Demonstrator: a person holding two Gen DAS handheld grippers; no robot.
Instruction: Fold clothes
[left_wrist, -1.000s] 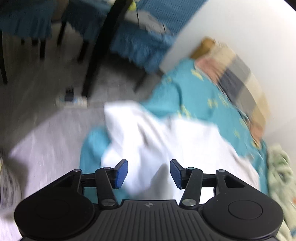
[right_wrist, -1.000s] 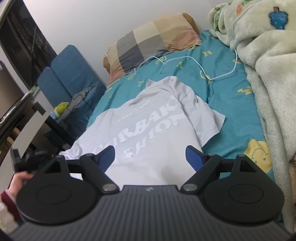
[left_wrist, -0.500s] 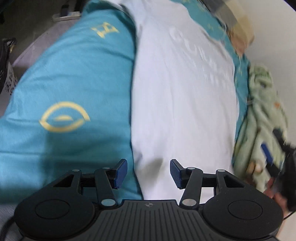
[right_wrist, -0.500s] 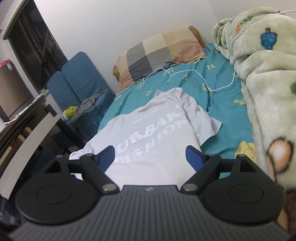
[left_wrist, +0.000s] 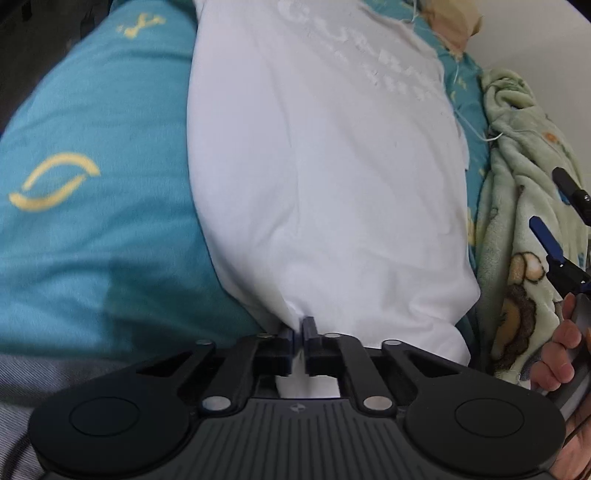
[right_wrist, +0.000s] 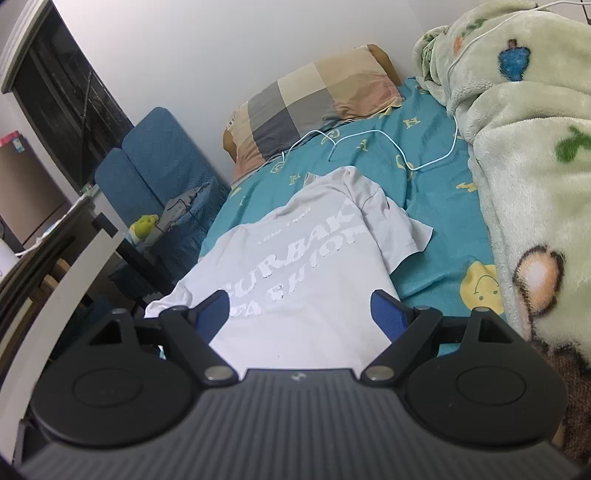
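Observation:
A white T-shirt with white lettering lies spread on a teal bed sheet, collar toward the pillow. My left gripper is shut on the shirt's bottom hem, near its left corner. In the right wrist view the same T-shirt stretches away from me. My right gripper hovers open above the shirt's lower part, with nothing between its blue pads. In the left wrist view the right gripper's blue fingertip and a hand show at the right edge.
A fluffy green cartoon blanket is heaped along the bed's right side. A checked pillow lies at the head, with a white cable across the sheet. Blue chairs and a dark table stand left of the bed.
The left gripper swung from the room's floor side down to the shirt's hem and went from open to shut on it. The right gripper stayed open and shifted slightly.

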